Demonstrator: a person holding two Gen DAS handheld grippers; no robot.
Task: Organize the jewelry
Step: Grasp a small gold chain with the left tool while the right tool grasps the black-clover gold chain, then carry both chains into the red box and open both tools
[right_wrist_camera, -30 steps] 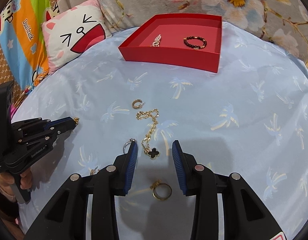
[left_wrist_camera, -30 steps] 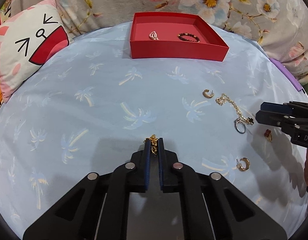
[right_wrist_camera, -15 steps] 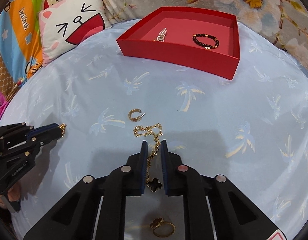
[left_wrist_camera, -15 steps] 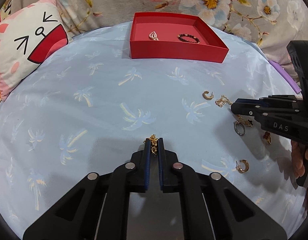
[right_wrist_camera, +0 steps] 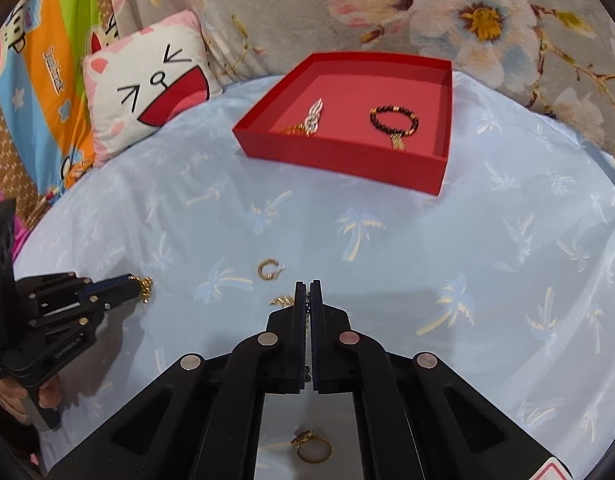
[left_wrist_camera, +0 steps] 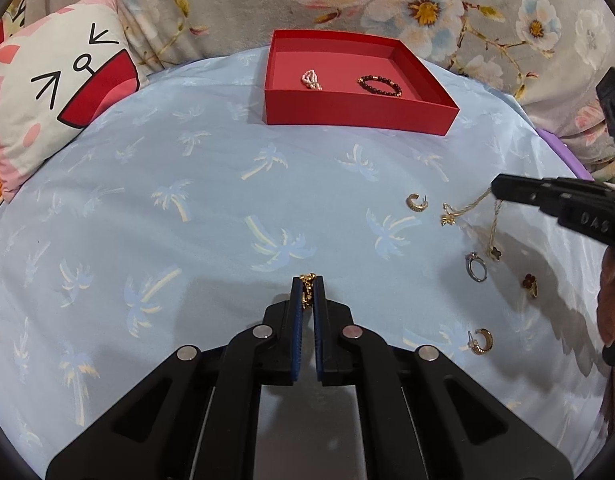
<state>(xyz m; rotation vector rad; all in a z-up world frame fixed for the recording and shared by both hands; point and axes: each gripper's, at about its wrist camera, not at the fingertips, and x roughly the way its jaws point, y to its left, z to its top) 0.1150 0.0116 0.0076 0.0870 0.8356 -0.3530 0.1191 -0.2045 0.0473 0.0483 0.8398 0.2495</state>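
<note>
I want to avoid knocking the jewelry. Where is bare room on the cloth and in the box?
Free: the blue cloth between the cat pillow and red box; also the box's right front corner. Crowded: right of the left gripper, with rings and hoop earrings.

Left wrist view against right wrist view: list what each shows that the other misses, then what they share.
Only the left wrist view shows the silver ring, the second gold hoop earring and the clover pendant dangling from the gold chain.

Only the right wrist view shows the striped cartoon cushion.

Both show the red tray holding the pearl piece and dark bead bracelet, the cat pillow, one hoop earring, the clover ring, and the left gripper and right gripper, each shut on a chain.
</note>
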